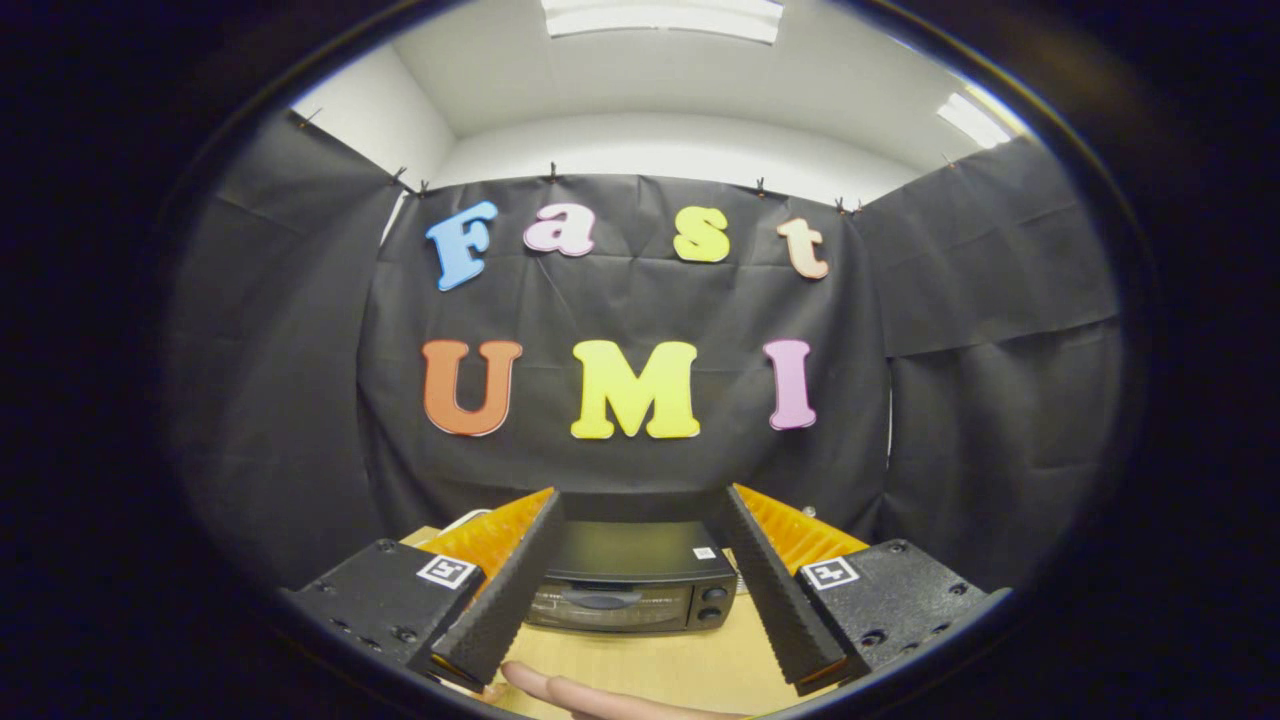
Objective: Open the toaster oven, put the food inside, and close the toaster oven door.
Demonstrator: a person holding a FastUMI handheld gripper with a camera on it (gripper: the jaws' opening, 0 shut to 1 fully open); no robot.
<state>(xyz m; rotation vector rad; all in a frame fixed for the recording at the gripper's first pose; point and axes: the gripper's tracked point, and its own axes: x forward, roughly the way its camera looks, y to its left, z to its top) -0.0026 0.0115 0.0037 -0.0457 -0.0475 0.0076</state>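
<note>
A black toaster oven stands on a light wooden table, beyond my fingers and framed between them. Its glass door with a dark handle looks closed, and two knobs sit on its right side. My gripper is open, held above and in front of the oven, with nothing between its fingers. A person's hand rests on the table just below the fingers, close to the left finger's base.
Black cloth walls close in the booth behind and on both sides of the table. Bare tabletop lies between the oven's front and the hand.
</note>
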